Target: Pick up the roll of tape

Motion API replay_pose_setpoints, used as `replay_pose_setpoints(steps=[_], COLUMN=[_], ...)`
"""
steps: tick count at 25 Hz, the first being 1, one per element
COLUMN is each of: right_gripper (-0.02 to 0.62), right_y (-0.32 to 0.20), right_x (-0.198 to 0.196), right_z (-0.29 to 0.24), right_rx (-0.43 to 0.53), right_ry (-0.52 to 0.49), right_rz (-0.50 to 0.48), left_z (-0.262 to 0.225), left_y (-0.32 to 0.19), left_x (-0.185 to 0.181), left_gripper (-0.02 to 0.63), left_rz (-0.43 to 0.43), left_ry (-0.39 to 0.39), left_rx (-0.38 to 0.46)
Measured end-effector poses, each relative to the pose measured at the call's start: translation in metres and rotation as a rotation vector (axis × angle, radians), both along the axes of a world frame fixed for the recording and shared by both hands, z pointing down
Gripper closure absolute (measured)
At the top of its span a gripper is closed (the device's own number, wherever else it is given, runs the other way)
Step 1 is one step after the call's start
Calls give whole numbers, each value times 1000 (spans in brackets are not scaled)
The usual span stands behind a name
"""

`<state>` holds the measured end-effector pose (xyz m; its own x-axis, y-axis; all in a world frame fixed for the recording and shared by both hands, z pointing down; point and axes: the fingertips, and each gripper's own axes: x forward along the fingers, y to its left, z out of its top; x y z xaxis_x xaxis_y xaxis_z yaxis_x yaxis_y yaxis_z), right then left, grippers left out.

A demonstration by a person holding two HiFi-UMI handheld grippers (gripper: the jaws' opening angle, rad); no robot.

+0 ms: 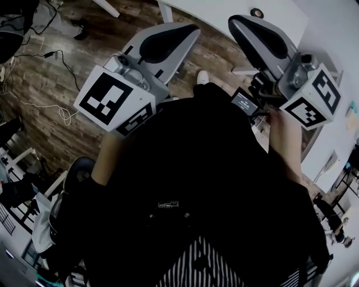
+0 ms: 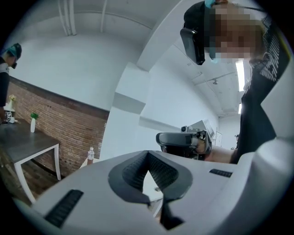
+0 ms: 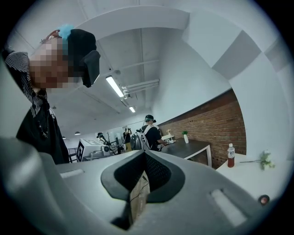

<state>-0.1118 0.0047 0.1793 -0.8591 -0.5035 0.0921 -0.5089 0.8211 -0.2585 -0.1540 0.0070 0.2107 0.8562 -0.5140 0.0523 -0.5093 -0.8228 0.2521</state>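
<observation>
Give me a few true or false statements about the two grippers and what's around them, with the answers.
1. The left gripper and the right gripper both have their jaws together, with nothing between them. True.
2. The right gripper holds a roll of tape. False: it holds nothing; a small dark ring, likely the tape, lies on the white table.
3. The floor is wood plank. True.
4. The bottle lies on its side. False: it stands upright.
</observation>
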Motion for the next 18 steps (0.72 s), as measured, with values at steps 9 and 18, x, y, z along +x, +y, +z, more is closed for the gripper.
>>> replay_pose_setpoints(steps=[9, 18], right_gripper=[592, 592], right_y=[-47, -78], right_x=[32, 75], right_z=[5, 20], right_rx=[-52, -100], right_ry=[-24, -43], right_rz=[-63, -65], left_z=[-4, 5], left_y=[-44, -75], left_x=[30, 61], left_gripper=[600, 600], left_rz=[-30, -40], left_ry=[4, -31], left_rx=[-31, -86])
